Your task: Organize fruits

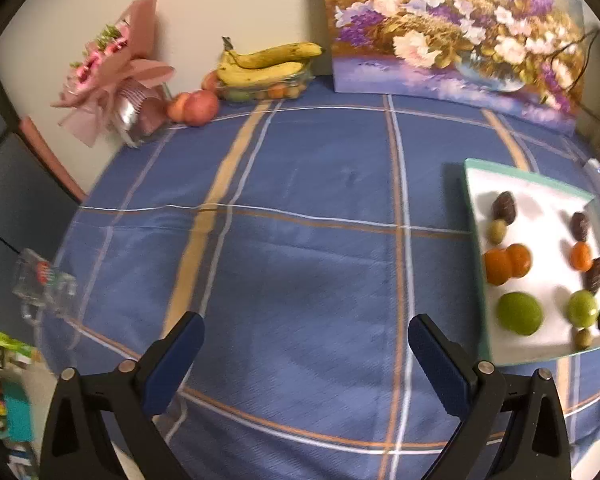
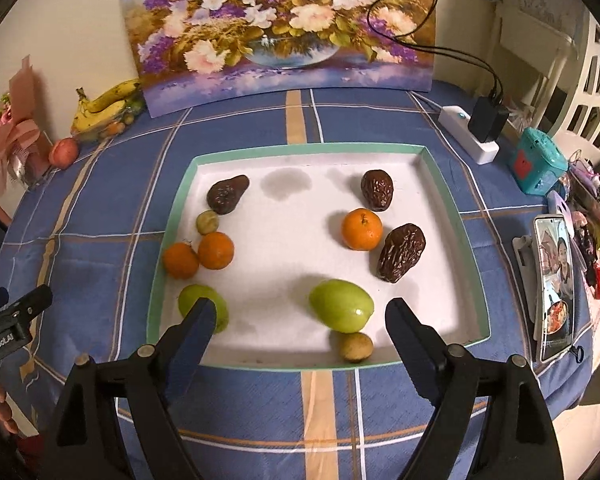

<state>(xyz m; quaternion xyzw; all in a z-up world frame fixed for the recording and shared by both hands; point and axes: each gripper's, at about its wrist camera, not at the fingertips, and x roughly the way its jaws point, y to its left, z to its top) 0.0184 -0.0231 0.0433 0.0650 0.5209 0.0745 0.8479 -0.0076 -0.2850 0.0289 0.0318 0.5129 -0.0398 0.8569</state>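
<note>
A shallow white tray (image 2: 172, 216) with a mint-green rim lies on a blue plaid tablecloth (image 2: 260, 128) and holds the sorted fruit in two columns. Left column, far to near: a dark wrinkled fruit (image 2: 226, 193), a small olive-coloured fruit (image 2: 207, 222), two oranges (image 2: 198, 256) touching each other, and a green fruit (image 2: 220, 304) partly hidden by a finger. Right column: a dark fruit (image 2: 377, 190), an orange (image 2: 361, 229), a second dark fruit (image 2: 401, 252) just beside it, a green fruit (image 2: 341, 305), and a small brownish fruit (image 2: 355, 346) against the near rim. The right gripper (image 2: 298, 316) hovers over the tray's near edge, jaws apart and empty. The left gripper (image 1: 306, 334), jaws likewise apart and empty, hangs over bare cloth left of the tray. By the far wall, a clear container (image 1: 260, 90) holds small fruit with bananas (image 1: 266, 64) on top.
</note>
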